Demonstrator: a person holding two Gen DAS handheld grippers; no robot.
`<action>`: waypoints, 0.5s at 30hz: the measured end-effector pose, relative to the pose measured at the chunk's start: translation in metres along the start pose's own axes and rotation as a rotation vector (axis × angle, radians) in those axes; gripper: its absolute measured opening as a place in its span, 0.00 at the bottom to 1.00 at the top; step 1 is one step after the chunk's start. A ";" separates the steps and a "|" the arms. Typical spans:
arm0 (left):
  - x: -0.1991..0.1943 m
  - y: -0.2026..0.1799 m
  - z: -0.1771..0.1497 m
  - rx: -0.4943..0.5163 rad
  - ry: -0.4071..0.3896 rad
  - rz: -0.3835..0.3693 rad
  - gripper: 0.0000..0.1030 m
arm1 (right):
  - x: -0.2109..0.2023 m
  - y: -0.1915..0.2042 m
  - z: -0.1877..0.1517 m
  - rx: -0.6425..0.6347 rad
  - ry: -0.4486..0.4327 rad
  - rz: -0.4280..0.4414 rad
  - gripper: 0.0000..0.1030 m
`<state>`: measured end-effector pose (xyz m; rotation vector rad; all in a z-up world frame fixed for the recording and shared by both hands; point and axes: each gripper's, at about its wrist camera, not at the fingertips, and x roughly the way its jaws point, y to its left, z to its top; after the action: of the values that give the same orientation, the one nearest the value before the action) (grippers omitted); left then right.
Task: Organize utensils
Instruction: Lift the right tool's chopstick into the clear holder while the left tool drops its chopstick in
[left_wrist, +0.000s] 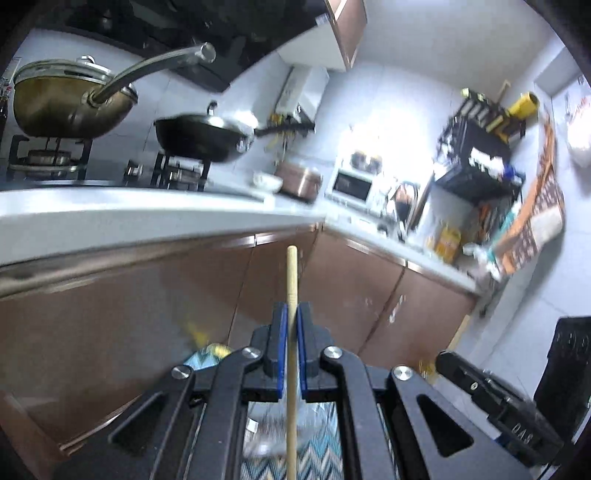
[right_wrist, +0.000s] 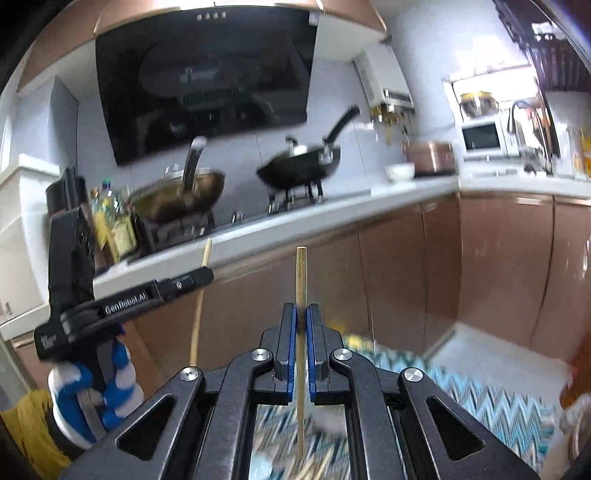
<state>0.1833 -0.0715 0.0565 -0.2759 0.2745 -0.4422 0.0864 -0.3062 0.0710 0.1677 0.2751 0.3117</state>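
Left wrist view: kitchen corner with white worktop (left_wrist: 122, 214) over brown cabinet doors (left_wrist: 155, 317). Brass-coloured lidded pot (left_wrist: 62, 99) and black wok (left_wrist: 207, 134) on the hob burners near the worktop's left end; white bowl (left_wrist: 266, 181), copper-toned cooker (left_wrist: 300, 180) and small white oven (left_wrist: 352, 184) toward the corner; dark rack (left_wrist: 476, 147) at the far right end. Left gripper (left_wrist: 291, 314) clamped narrow on a pale wooden chopstick (left_wrist: 291, 273), blue pads pressing both sides, stick upright, top end in front of the cabinets below the worktop edge. Lower end running down out of frame over a zigzag-patterned cloth (left_wrist: 321, 458), blurred. Right gripper's black body at the bottom right edge, tips cut off.

Right wrist view: same hob wall, dark range hood (right_wrist: 207, 81) above. Right gripper (right_wrist: 301, 314) likewise shut tight on a second, darker chopstick (right_wrist: 301, 273), held upright, tip level with the worktop front. Left gripper seen side-on at the left, a gloved hand (right_wrist: 96, 391) around its handle, its pale stick crossing behind the fingers.

Judgement: both sticks mid-carry; best kept vertical and firmly pinched, brought together side by side before lowering into a holder. No holder or tray visible in either view. More sticks possibly lying at the bottom edge, too smeared to confirm.
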 end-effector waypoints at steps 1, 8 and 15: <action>0.008 -0.001 0.002 -0.003 -0.026 0.001 0.05 | 0.007 -0.003 0.004 -0.006 -0.026 -0.003 0.05; 0.073 -0.011 -0.011 0.015 -0.143 0.061 0.05 | 0.056 -0.028 0.000 -0.071 -0.121 -0.100 0.05; 0.125 -0.013 -0.072 0.086 -0.156 0.175 0.05 | 0.099 -0.053 -0.039 -0.058 -0.087 -0.150 0.05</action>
<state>0.2638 -0.1540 -0.0305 -0.1992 0.1256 -0.2568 0.1804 -0.3186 -0.0009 0.1026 0.1915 0.1628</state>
